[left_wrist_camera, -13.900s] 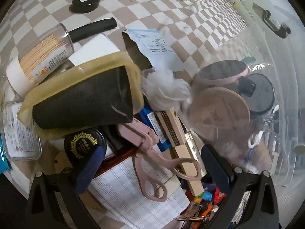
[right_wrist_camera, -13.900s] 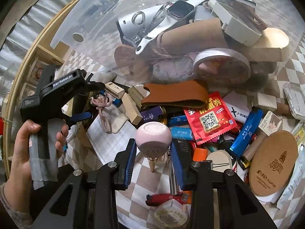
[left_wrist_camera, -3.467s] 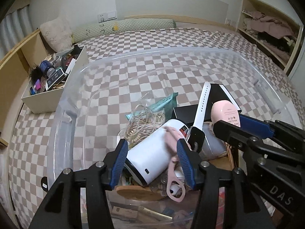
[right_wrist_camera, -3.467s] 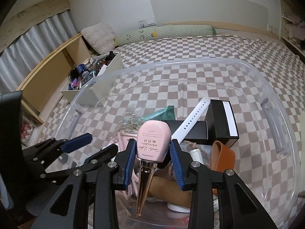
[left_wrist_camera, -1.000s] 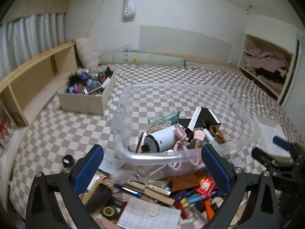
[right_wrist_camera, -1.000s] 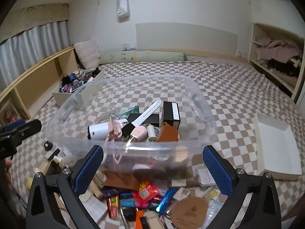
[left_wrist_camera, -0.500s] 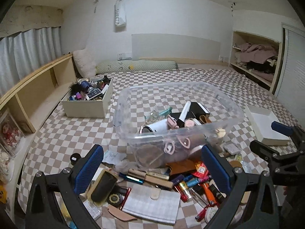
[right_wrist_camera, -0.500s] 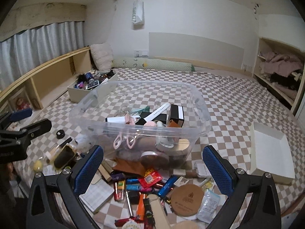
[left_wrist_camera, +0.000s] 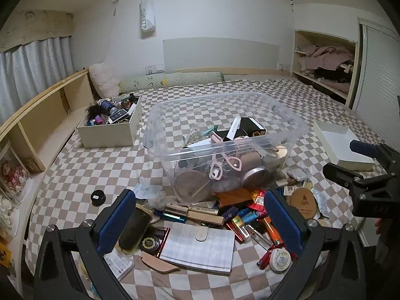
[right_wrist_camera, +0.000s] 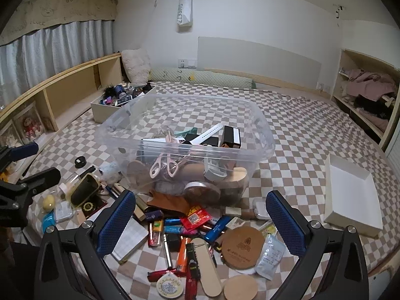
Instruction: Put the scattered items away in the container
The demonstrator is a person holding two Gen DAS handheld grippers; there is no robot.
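Note:
A clear plastic bin (left_wrist_camera: 295,127) (right_wrist_camera: 262,147) sits on the checkered bed and holds pink scissors (left_wrist_camera: 225,162) (right_wrist_camera: 162,162), a white strap, black boxes and other items. Many small items lie scattered in front of it: a grid notebook (left_wrist_camera: 197,247), lighters (right_wrist_camera: 185,247), a round cork coaster (right_wrist_camera: 242,247), a red packet (right_wrist_camera: 196,215). My left gripper (left_wrist_camera: 200,220) is open and empty, held high above the pile. My right gripper (right_wrist_camera: 200,220) is open and empty too, also high above it. Each gripper shows at the edge of the other's view.
A cream box (left_wrist_camera: 110,135) full of small things stands at the back left. A white empty tray (right_wrist_camera: 350,195) lies to the right. Wooden shelving (right_wrist_camera: 50,90) runs along the left; a shelf of clothes (left_wrist_camera: 325,62) stands at the far right.
Both grippers, open and empty, have kept pulling back and up from the bin. More of the room and the scattered pile shows now.

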